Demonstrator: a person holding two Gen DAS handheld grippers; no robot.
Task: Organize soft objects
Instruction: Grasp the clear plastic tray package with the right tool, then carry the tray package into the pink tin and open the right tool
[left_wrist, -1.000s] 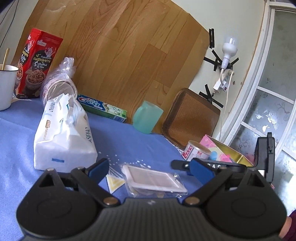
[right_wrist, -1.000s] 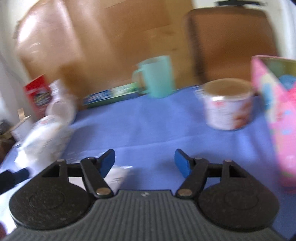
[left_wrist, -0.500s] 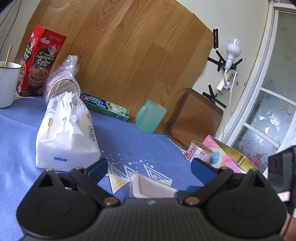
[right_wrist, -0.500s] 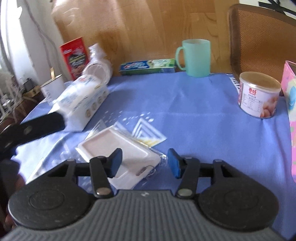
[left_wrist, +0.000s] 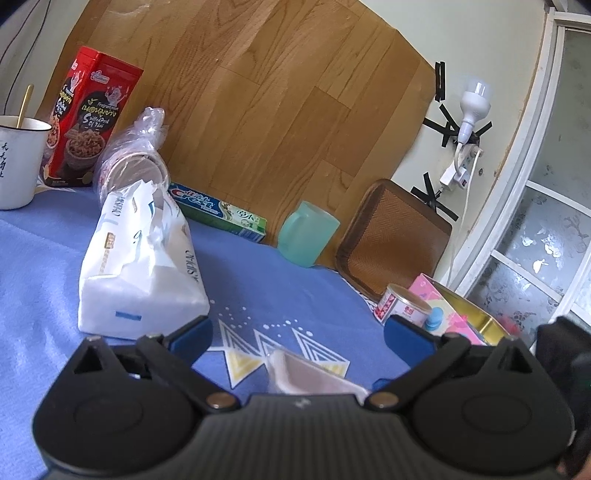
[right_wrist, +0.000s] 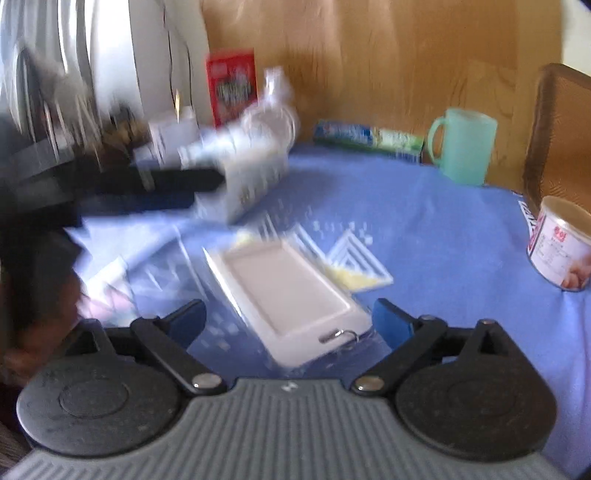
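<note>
Both grippers stand with jaws spread wide and grasp nothing: the right gripper (right_wrist: 288, 323) has just been opening, and the white flat packet (right_wrist: 284, 295) in clear wrap lies on the blue-clothed desk (right_wrist: 443, 236) between its tips, untouched. Near the left gripper (left_wrist: 297, 338) sits the tissue pack (left_wrist: 140, 266).

Left gripper (left_wrist: 297, 338) points slightly down, jaws wide apart, just opened a little further, pads pressing nothing. Right gripper (right_wrist: 288, 321) tilts down more steeply, jaws just sprung wide, pads gripping nothing
</note>
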